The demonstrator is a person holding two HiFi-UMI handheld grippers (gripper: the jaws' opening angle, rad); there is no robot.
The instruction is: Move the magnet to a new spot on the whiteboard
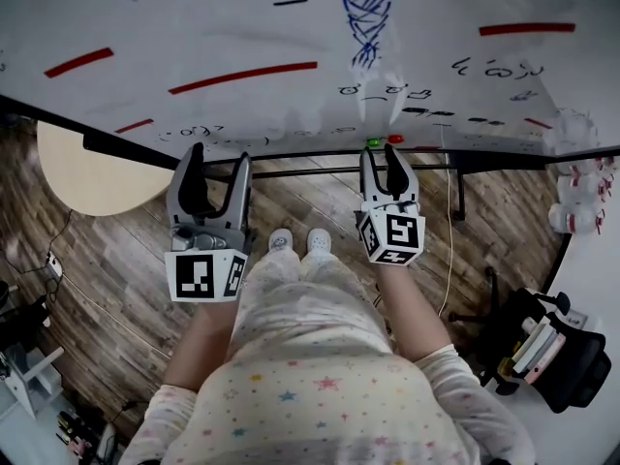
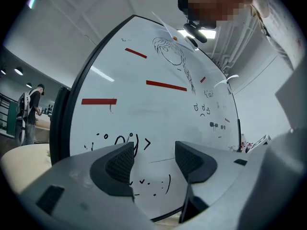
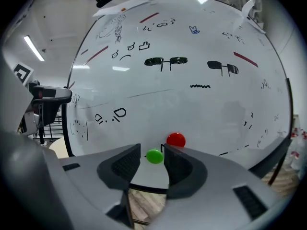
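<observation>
Here my right hand-held gripper (image 3: 151,152) is open near the lower edge of the whiteboard (image 3: 201,109). The green magnet (image 3: 154,156) on the board shows between its jaws, not clasped, with a red magnet (image 3: 176,140) just beside it. My left hand-held gripper (image 2: 153,152) is open and empty.

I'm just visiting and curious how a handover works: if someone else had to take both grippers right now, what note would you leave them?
Left gripper: jaws apart, empty, facing the whiteboard.
Right gripper: jaws apart, lined up on the green magnet near the board's bottom edge, not closed on it.
Red magnet: on the board, just beside the green one.
Done: only the approach; no magnet is gripped yet.
Left: close on the green magnet (probably the one meant), pull it off, and set it on a different spot on the board.
</observation>
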